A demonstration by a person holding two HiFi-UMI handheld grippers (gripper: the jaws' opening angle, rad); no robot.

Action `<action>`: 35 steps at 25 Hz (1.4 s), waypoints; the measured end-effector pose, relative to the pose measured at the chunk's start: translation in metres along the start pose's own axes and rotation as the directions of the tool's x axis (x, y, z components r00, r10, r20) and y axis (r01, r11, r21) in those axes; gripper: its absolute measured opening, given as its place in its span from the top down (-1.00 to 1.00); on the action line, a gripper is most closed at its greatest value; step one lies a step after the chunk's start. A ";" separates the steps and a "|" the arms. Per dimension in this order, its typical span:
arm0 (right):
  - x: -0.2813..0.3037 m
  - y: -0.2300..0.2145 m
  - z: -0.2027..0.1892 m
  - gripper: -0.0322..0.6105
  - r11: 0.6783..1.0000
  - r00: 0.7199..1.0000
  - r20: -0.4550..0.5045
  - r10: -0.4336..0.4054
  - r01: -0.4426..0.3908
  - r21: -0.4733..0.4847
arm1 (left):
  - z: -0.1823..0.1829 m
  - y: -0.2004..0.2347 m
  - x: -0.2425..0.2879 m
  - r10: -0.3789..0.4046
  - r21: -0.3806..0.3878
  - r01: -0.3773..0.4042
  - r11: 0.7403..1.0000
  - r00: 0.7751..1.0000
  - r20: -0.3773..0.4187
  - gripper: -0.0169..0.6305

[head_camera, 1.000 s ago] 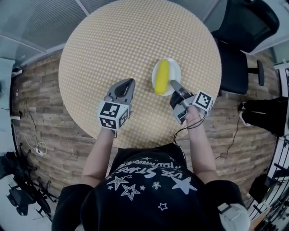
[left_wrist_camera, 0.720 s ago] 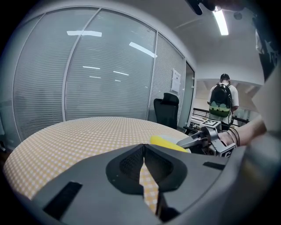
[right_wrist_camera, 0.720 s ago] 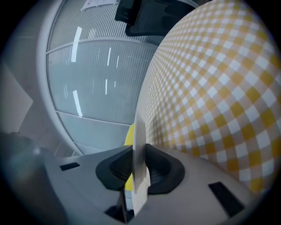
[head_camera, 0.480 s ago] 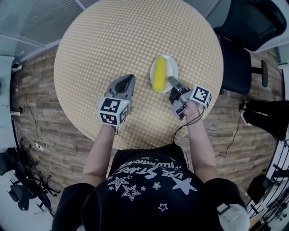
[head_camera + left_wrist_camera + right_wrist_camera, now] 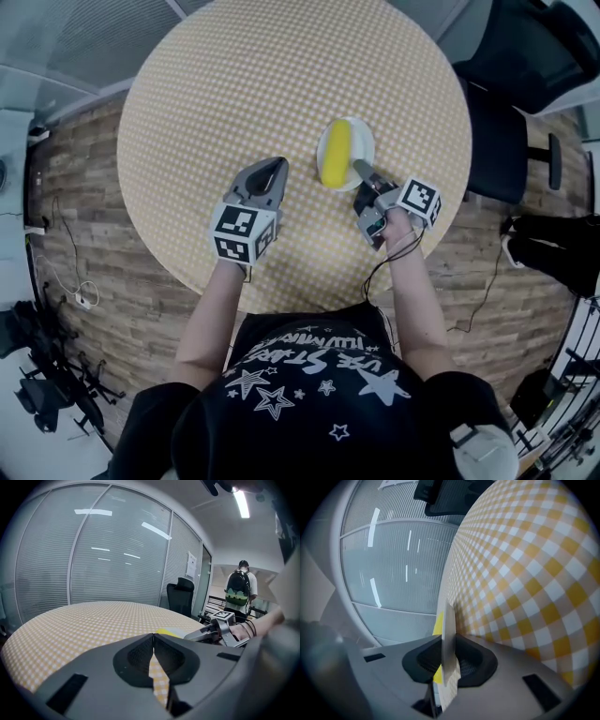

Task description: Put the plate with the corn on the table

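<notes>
right hand-held gripper (image 5: 360,172) is clamping the white plate's (image 5: 365,143) near rim | corn cob (image 5: 336,153) is lying on the plate just beyond the jaws, at the checkered counter's (image 5: 234,84) right side | left hand-held gripper (image 5: 274,168) is hovering left of the plate, jaws together, empty

Table (image 5: 234,103): matt checked cloth, woven look. On table: plate (image 5: 364,142) white, smooth, faint gloss; corn (image 5: 336,153) yellow, smooth. Left gripper (image 5: 275,166), right gripper (image 5: 357,167) over table: grey matt plastic; pads (image 5: 138,656) dark, ribbed. Floor (image 5: 94,253) round table: rough wood planks.
</notes>
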State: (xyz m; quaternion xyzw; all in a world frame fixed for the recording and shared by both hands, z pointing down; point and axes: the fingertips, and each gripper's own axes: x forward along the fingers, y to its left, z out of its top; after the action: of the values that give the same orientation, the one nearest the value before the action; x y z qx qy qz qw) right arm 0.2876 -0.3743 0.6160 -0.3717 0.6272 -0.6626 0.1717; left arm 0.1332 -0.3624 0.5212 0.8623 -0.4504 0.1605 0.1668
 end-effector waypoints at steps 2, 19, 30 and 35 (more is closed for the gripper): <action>0.001 -0.001 0.000 0.71 1.000 1.000 0.007 -0.005 0.005 0.005 | 0.001 0.003 -0.003 0.003 -0.003 -0.003 1.000 1.000 0.003 0.92; -0.001 0.001 0.000 0.71 0.952 0.977 0.076 -0.200 0.212 -0.219 | -0.001 0.009 -0.035 -0.008 -0.011 0.009 1.000 1.000 0.018 0.92; -0.021 -0.008 0.006 0.56 0.866 0.926 0.172 -0.336 0.376 -0.331 | -0.004 0.009 -0.052 -0.045 -0.011 0.045 0.999 0.999 0.015 0.92; -0.041 -0.002 0.012 0.56 0.845 0.900 0.278 -0.335 0.418 -0.334 | 0.004 0.012 -0.065 -0.055 0.001 0.055 0.998 0.998 0.040 0.92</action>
State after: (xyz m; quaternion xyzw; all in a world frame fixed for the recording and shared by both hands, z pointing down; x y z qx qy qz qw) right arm 0.3239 -0.3540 0.6062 -0.5818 0.6377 -0.5042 0.0259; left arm 0.0884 -0.3233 0.4911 0.8775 -0.4296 0.1384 0.1623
